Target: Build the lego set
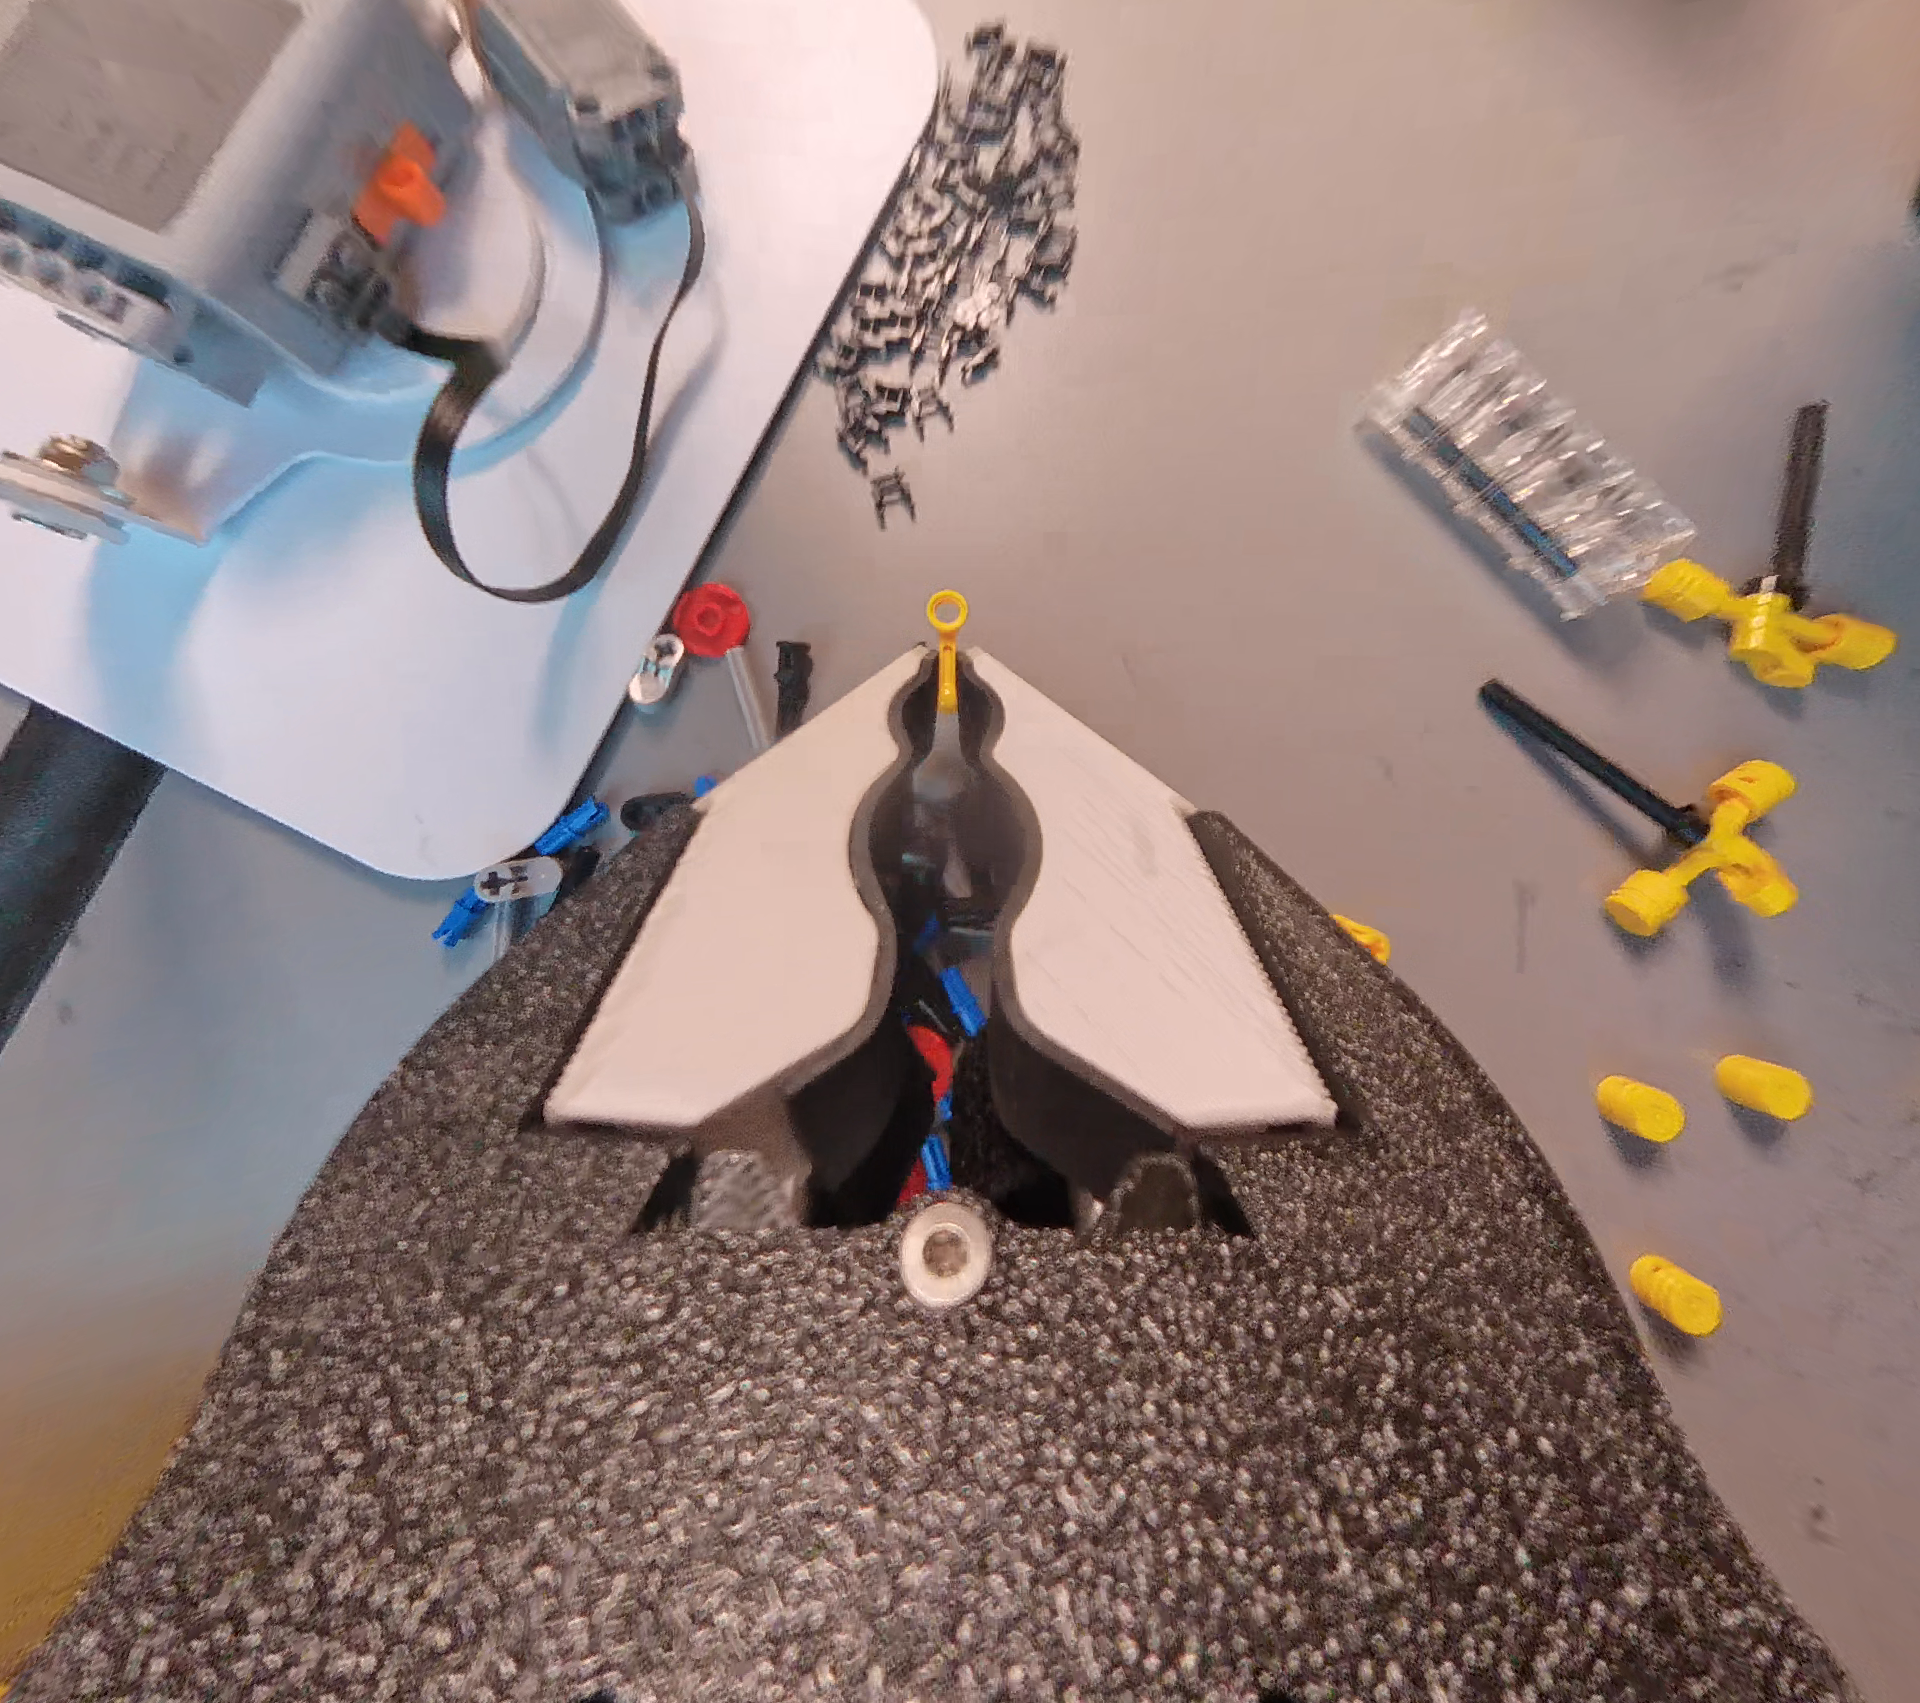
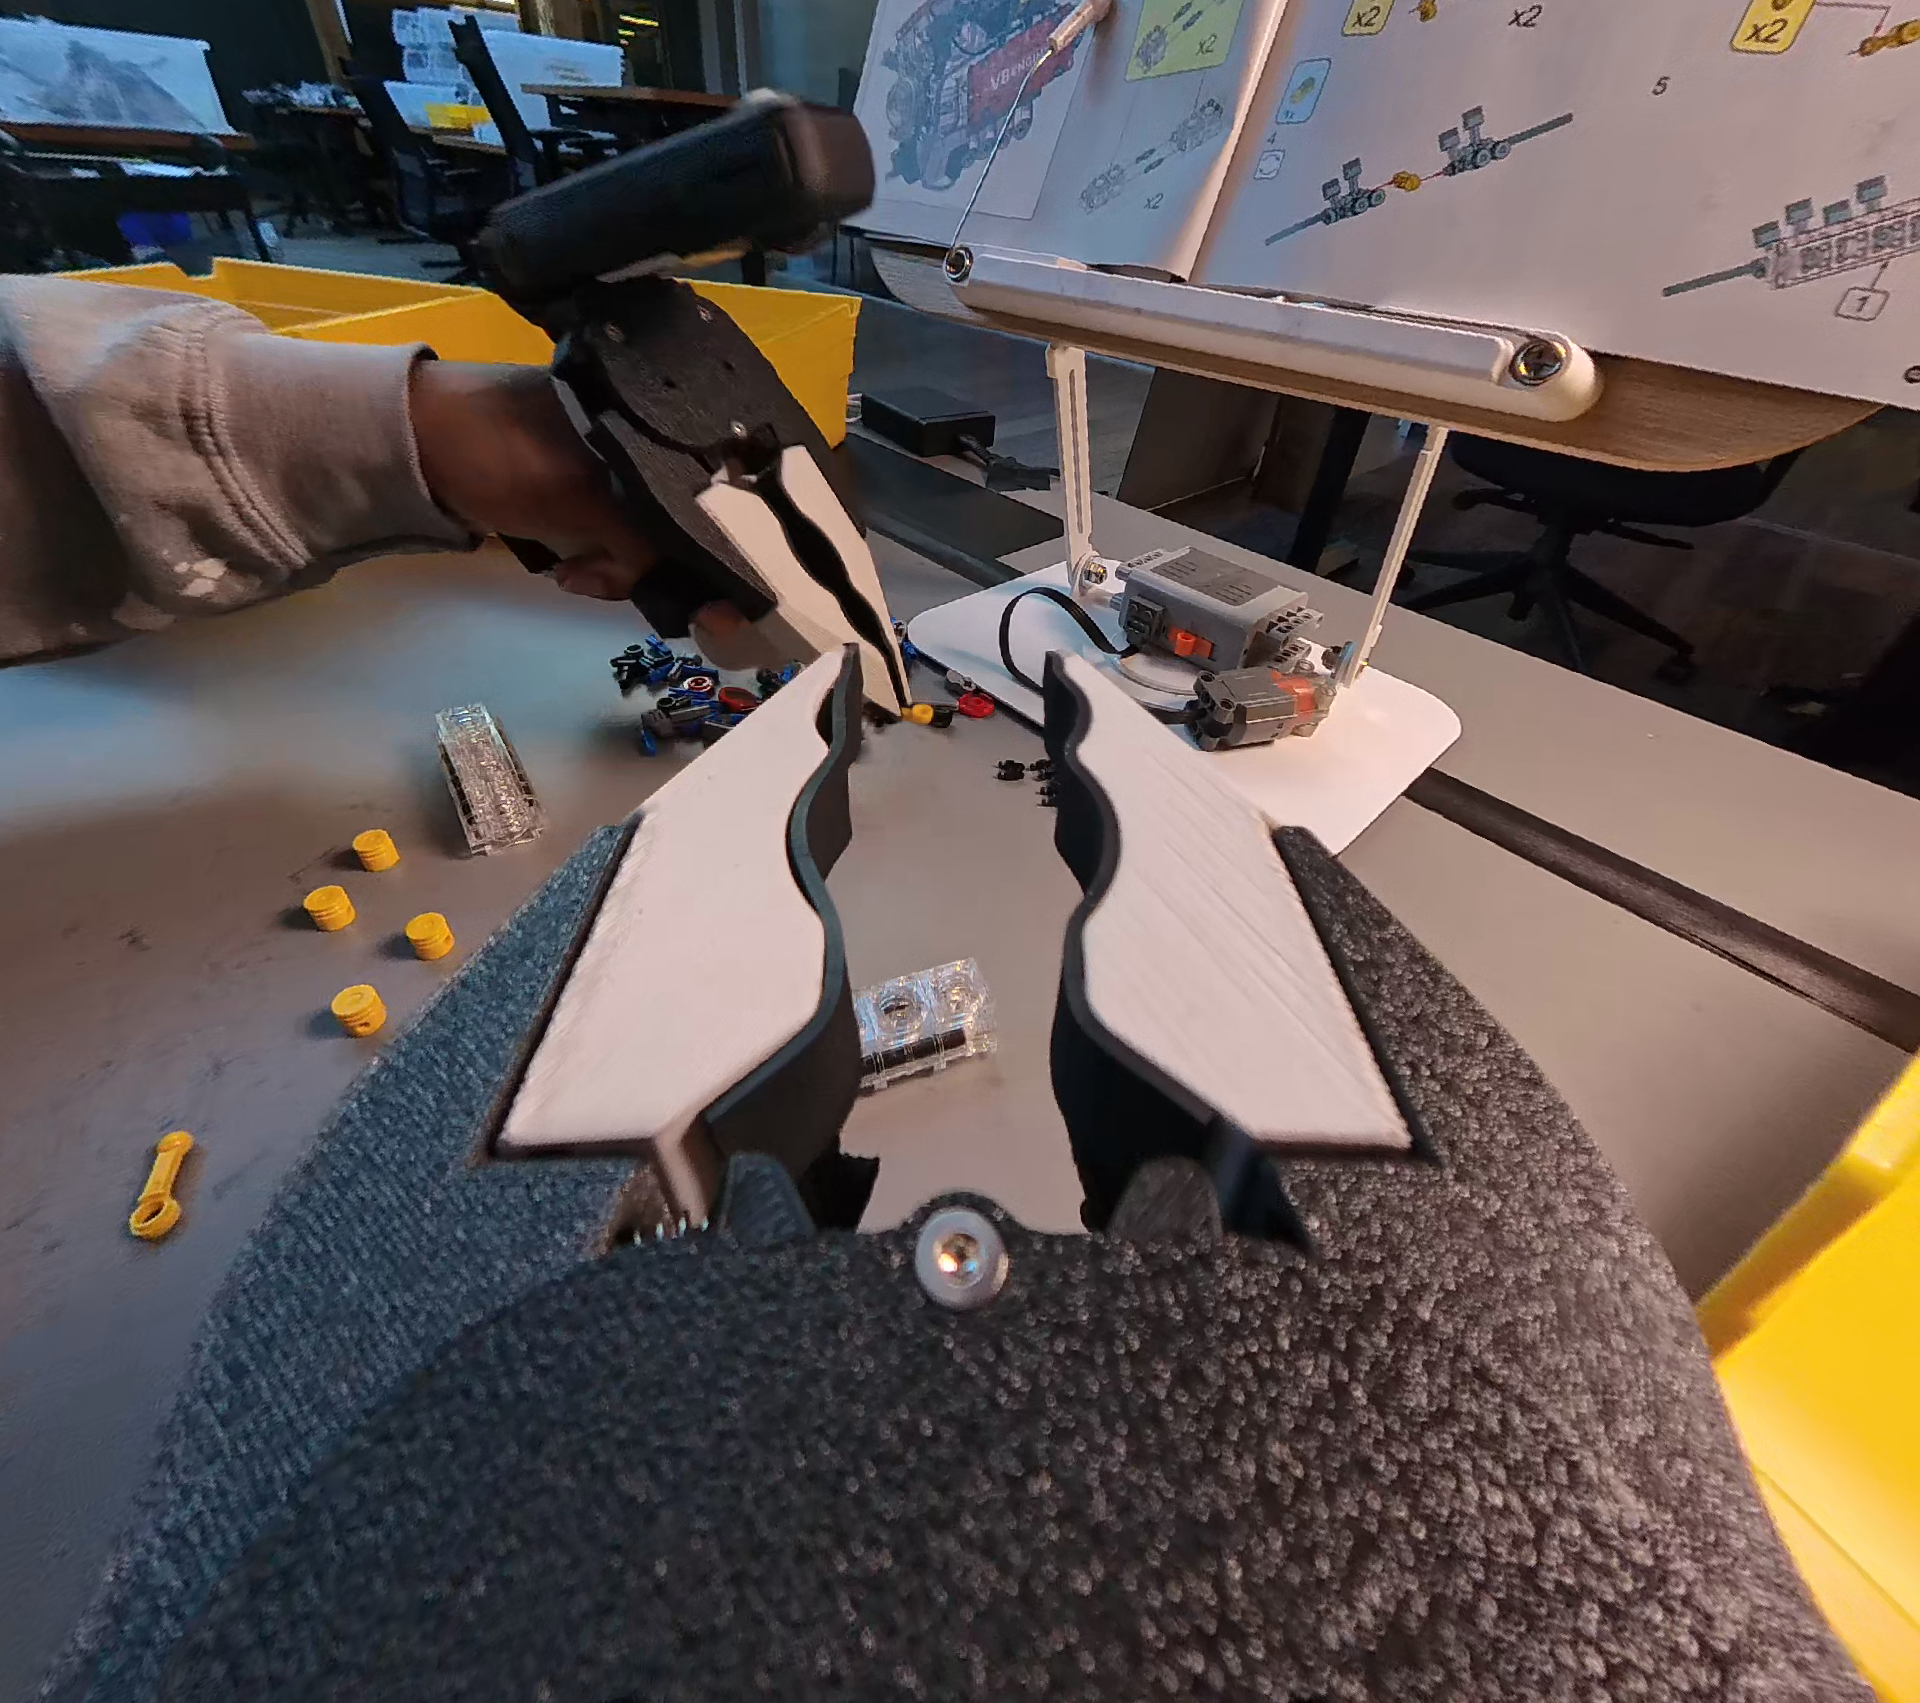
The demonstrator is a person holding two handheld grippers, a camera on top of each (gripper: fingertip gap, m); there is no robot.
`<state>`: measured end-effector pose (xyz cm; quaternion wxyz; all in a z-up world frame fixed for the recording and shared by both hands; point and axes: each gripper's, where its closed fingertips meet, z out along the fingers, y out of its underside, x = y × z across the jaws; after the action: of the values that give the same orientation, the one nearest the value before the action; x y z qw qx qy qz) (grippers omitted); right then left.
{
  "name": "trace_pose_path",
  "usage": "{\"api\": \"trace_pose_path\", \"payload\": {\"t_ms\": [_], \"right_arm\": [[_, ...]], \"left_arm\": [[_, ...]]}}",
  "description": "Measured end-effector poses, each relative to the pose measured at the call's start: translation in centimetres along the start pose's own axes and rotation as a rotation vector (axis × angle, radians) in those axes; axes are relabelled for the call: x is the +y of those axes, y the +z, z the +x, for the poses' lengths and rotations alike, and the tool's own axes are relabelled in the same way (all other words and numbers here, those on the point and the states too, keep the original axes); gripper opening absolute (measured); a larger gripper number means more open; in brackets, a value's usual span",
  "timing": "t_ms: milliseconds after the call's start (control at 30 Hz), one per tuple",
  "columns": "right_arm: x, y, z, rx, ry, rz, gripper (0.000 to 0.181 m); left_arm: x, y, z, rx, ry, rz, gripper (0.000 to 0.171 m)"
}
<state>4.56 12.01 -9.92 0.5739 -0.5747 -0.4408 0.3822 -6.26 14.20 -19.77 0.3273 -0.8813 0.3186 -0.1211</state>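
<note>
While the left gripper [image 1: 948,666] tilts down over the grey counter [image 1: 1299,199], its fingers are pressed together on a small yellow rod [image 1: 945,637] with a ring at its end, the ring poking out past the tips. That rod sits just off the corner of the white stand base [image 1: 727,126], with a red round piece [image 1: 710,617] and a scatter of blue pins [image 1: 575,822] close beside the same corner. On the base itself rest a grey battery box [image 2: 1210,599] and a motor [image 2: 1262,703] joined by a black cable. Farther from the base, the right gripper [image 2: 951,677] hovers with its fingers spread wide and empty, a clear brick [image 2: 925,1019] lying on the counter below the gap. Four yellow bushings [image 2: 374,850] and another yellow rod [image 2: 161,1184] lie well away from the base, on the left gripper's side.
</note>
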Motion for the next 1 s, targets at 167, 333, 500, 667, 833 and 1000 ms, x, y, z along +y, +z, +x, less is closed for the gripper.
{"api": "trace_pose_path", "payload": {"t_ms": [167,333,500,667,833,1000], "right_arm": [[-0.2,-0.2,0.5,0.011,0.008,0.01,0.034],[0.0,0.1,0.0,-0.003,0.015,0.003,0.034],[0.2,0.2,-0.5,-0.008,-0.003,-0.003,0.034],[0.2,0.2,-0.6,-0.006,-0.012,-0.004,0.034],[0.0,0.0,-0.4,0.0,-0.009,0.004,0.034],[-0.1,0.1,-0.4,-0.004,-0.011,0.007,0.034]], "left_arm": [[-1.7,-5.0,6.8,0.044,0.131,0.155,0.003],[4.0,-5.5,16.0,0.164,0.262,0.036,0.003],[7.9,-4.4,19.6,0.144,0.316,-0.053,0.003],[8.4,-4.2,19.6,0.127,0.318,-0.072,0.004],[5.0,-5.7,16.3,0.074,0.235,0.04,0.011],[1.6,-7.0,6.3,-0.131,0.04,0.137,0.016]]}}
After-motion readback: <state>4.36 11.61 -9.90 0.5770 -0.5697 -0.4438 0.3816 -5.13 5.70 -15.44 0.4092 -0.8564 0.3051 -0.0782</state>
